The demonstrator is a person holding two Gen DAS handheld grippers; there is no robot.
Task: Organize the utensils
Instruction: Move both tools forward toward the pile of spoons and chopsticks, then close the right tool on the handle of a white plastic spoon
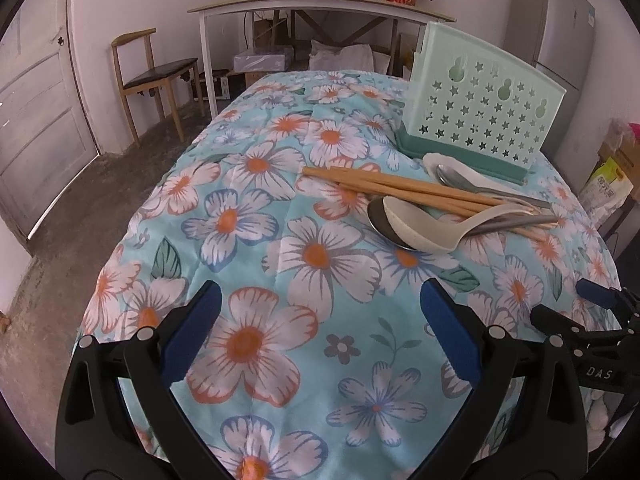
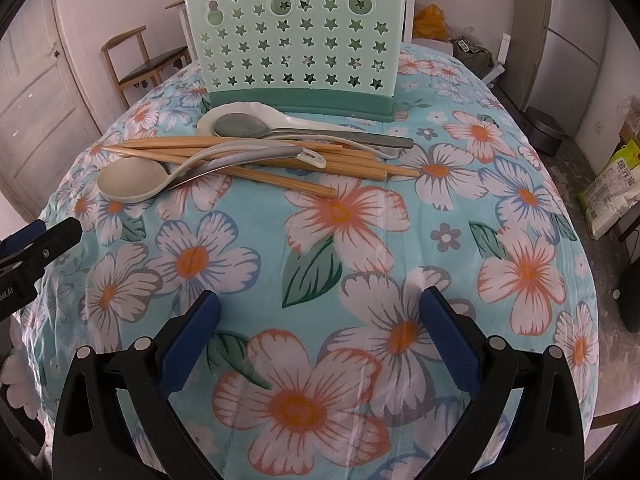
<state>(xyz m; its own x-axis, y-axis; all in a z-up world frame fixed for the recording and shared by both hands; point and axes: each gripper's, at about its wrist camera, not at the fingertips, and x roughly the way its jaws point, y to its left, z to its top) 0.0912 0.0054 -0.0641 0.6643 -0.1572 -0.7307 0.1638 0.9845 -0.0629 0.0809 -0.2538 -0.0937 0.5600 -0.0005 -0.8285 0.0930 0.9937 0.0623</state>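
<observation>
A pale green utensil holder (image 2: 296, 36) with star cut-outs stands upright at the far side of the flowered tablecloth (image 2: 344, 248); in the left wrist view the holder (image 1: 480, 108) sits far right. In front of it lies a pile: wooden chopsticks (image 2: 280, 160), a beige plastic spoon (image 2: 132, 180), a white spoon (image 2: 288, 114) and metal spoons (image 2: 240, 126). The left view shows the chopsticks (image 1: 400, 186) and beige spoon (image 1: 420, 228). My right gripper (image 2: 320, 320) is open, well short of the pile. My left gripper (image 1: 320, 320) is open too, nothing between its fingers.
A wooden chair (image 1: 156, 76) stands left of the table near a white door (image 1: 40, 120). Behind it is a cluttered white desk (image 1: 320, 4). A grey fridge (image 1: 560, 32) and bags (image 2: 612, 192) stand to the right. The other gripper shows at each view's edge.
</observation>
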